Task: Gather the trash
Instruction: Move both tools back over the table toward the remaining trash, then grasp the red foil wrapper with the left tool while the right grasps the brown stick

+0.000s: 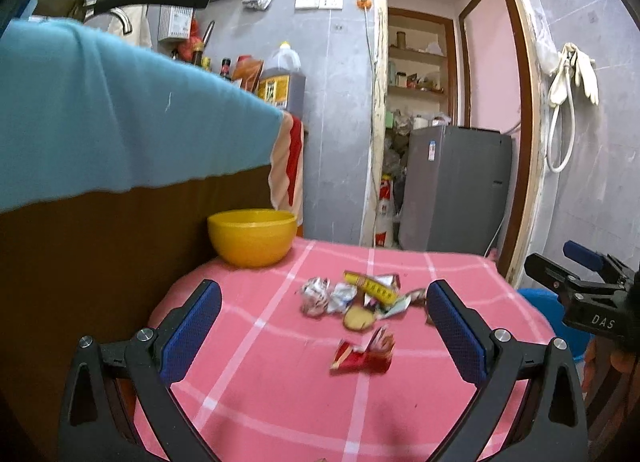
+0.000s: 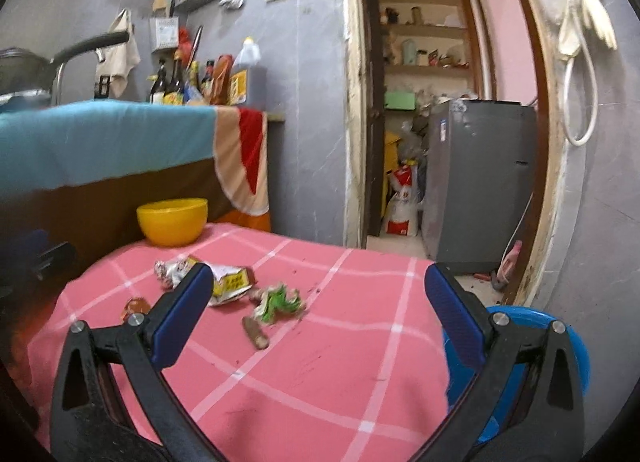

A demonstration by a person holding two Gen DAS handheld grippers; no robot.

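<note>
A heap of trash lies on the pink checked tablecloth (image 1: 280,402): crumpled silver wrappers (image 1: 320,296), a yellow box (image 1: 372,287) and a red wrapper (image 1: 362,354). A yellow bowl (image 1: 252,236) stands at the table's back left. My left gripper (image 1: 324,326) is open and empty, just short of the heap. In the right wrist view the heap shows the yellow box (image 2: 232,282), a green wrapper (image 2: 278,302) and a brown stick (image 2: 255,333). My right gripper (image 2: 318,310) is open and empty above the cloth (image 2: 320,382). The bowl (image 2: 173,221) sits far left.
A blue bin (image 2: 560,346) stands beside the table's right edge. A counter draped in teal cloth (image 1: 100,114) rises on the left, with bottles on it. A grey appliance (image 1: 456,190) stands in the doorway behind. The right gripper's body (image 1: 588,294) shows at the far right.
</note>
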